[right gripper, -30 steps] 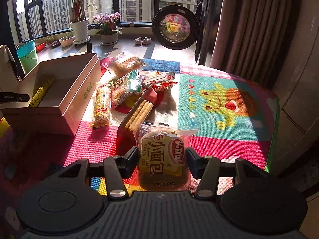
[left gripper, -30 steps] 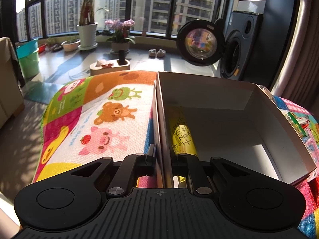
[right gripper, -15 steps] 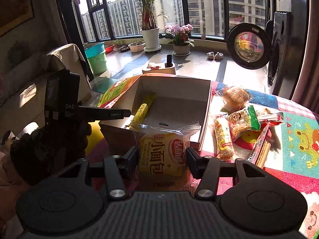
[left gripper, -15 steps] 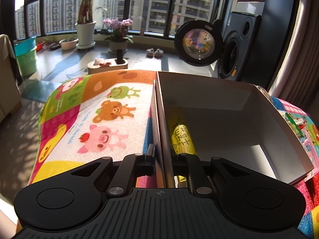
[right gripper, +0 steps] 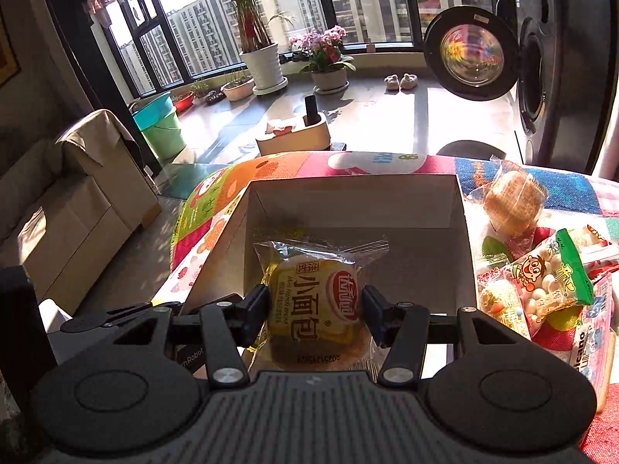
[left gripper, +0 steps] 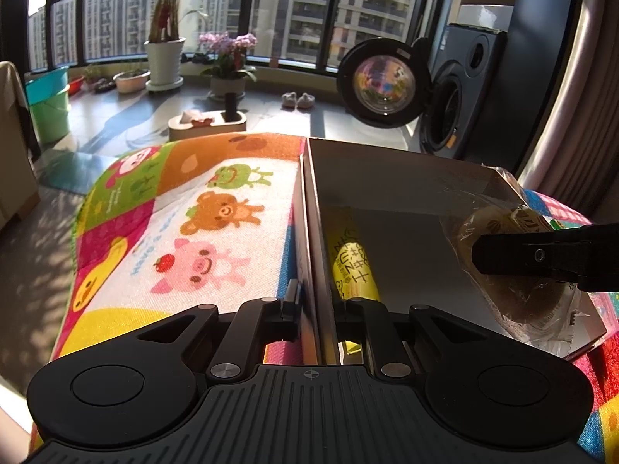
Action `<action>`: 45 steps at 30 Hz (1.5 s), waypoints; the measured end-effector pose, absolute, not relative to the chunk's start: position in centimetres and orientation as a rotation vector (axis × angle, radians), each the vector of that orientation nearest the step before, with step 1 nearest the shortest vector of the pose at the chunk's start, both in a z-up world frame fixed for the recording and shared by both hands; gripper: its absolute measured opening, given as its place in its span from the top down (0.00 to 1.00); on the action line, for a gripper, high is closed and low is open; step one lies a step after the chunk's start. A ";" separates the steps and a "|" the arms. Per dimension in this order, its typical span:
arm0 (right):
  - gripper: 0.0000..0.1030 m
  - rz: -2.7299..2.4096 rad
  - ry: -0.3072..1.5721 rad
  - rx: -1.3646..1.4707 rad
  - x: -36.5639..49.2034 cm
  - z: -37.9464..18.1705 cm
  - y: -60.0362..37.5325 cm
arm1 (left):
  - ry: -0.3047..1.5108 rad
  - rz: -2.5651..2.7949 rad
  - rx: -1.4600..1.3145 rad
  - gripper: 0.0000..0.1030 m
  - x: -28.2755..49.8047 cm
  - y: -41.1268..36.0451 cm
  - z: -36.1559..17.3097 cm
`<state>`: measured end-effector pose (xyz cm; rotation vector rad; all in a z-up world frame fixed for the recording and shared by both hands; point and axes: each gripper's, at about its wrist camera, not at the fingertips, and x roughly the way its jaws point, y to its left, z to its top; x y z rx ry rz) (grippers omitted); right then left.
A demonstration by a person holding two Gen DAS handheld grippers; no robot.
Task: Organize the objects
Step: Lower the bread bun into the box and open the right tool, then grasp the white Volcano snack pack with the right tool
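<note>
A white cardboard box (left gripper: 390, 162) (right gripper: 348, 197) stands open on the cartoon-print cloth. My left gripper (left gripper: 315, 305) is shut on the box's near wall. A yellow snack roll (left gripper: 354, 266) lies inside along that wall. My right gripper (right gripper: 315, 305) is shut on a clear-wrapped small bread bun (right gripper: 315, 305), held over the near part of the box. In the left wrist view the bun (left gripper: 506, 266) and a right finger (left gripper: 541, 257) enter from the right, above the box interior.
Several snack packs lie right of the box: a wrapped bun (right gripper: 512, 199), a green candy bag (right gripper: 549, 276). Behind the table are a washing machine with its door open (right gripper: 470, 56), flower pots (right gripper: 329, 77) and a sofa (right gripper: 58, 201).
My right gripper carried the bread bun from the table's right side leftward to above the box, and it now shows in the left wrist view. The left gripper kept its hold on the wall.
</note>
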<state>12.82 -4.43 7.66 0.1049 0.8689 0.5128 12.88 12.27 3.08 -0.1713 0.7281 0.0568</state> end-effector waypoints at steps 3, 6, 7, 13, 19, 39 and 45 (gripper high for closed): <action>0.47 0.556 0.890 0.145 12.9 7.4 -4.8 | 0.729 0.058 -0.175 0.86 12.9 12.3 3.1; 0.42 0.522 0.831 0.106 12.2 8.2 -6.1 | 0.731 0.060 -0.177 0.86 12.9 12.3 3.1; 0.42 0.511 0.817 0.102 12.0 8.4 -6.8 | 0.731 0.062 -0.178 0.86 13.0 12.3 3.1; 0.38 0.330 0.698 0.052 10.2 9.5 -14.1 | 0.730 0.065 -0.177 0.86 12.9 12.3 3.1; 0.38 0.136 0.709 0.042 9.8 8.0 -20.9 | 0.728 0.071 -0.178 0.86 12.9 12.1 3.1; 0.40 -0.001 0.710 -0.042 8.1 4.5 -25.2 | 0.733 0.071 -0.179 0.86 12.6 12.1 3.2; 0.36 0.053 0.745 0.024 9.7 3.6 -23.5 | 0.733 0.072 -0.175 0.86 12.6 12.1 3.2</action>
